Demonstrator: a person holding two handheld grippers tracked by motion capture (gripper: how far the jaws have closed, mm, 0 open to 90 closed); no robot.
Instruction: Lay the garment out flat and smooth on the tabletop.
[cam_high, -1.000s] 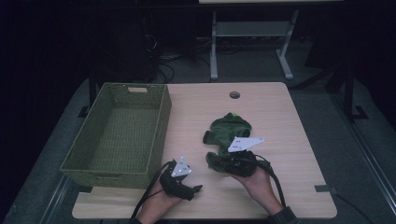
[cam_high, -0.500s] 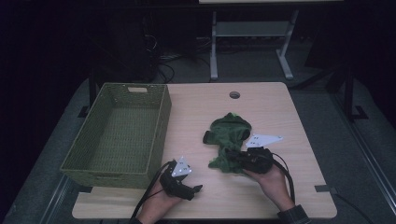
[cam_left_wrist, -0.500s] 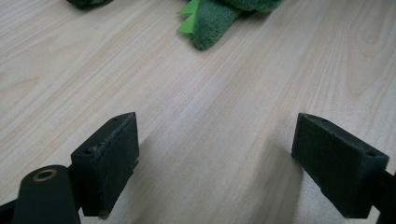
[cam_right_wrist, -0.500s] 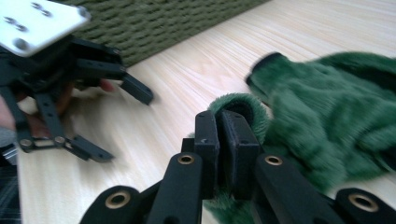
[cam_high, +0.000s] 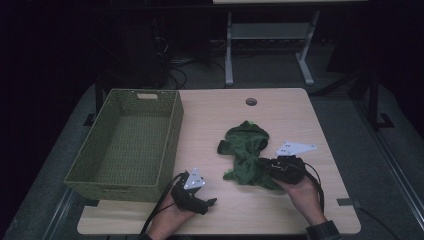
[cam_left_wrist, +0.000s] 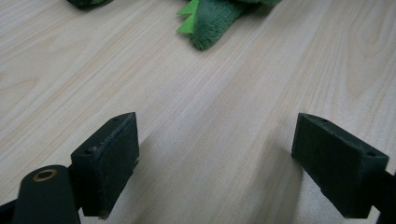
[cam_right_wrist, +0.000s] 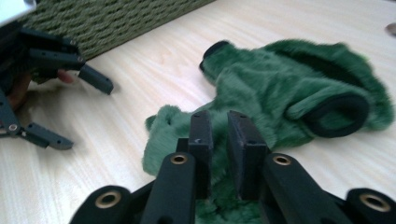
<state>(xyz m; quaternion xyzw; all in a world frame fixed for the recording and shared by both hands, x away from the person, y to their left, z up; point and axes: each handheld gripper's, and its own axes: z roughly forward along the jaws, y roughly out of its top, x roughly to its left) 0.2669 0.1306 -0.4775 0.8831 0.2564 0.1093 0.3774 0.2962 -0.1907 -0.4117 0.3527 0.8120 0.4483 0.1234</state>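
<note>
Two claws rest low on the wooden counter (cam_high: 210, 115). The right claw (cam_right_wrist: 219, 135) is almost closed, with a thin gap between its jaws, and it has just been opening a little. Its jaws sit right over the near edge of the green fuzzy garment (cam_high: 247, 155), and some green fluff shows low between them, but I cannot tell if they pinch it. That garment lies crumpled on the counter's right half, well apart from the green woven basket (cam_high: 125, 145) on the left. The left claw (cam_left_wrist: 215, 163) stands wide and released over bare wood, near the basket's front corner.
</note>
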